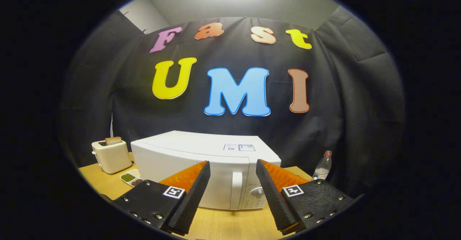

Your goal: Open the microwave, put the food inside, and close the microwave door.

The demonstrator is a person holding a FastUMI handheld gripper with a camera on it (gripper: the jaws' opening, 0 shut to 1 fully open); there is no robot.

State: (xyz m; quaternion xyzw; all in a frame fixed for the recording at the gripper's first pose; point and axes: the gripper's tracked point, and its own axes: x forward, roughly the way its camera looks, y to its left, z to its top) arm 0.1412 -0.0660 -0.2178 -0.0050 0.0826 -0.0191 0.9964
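The microwave (201,161) stands on the wooden table (230,225) with its door shut, directly ahead of the gripper (233,182). The gripper's fingers are spread wide and hold nothing; neither one touches the microwave. The door handle (236,190), a white upright bar, appears in the gap between the fingers, beyond their tips, with the control dial (256,192) just beside it on the panel.

Handling assessment: the microwave is a rigid, boxy appliance and looks heavy enough to stay put under a moderate pull. The handle is smooth hard plastic and likely slippery, so the ribbed finger pads should close squarely around the bar at about mid-height, or hook behind it, before pulling. The hinge appears to be on the side away from the handle, so the pull should follow an arc rather than a straight line.

Other items: a toaster (111,156) with a slice of bread (113,140) in it stands off to one side of the microwave, a small divided dish (130,177) lies in front of the toaster, and a plastic bottle (322,166) stands on the other side. Which item counts as the food to go inside cannot be told for certain.
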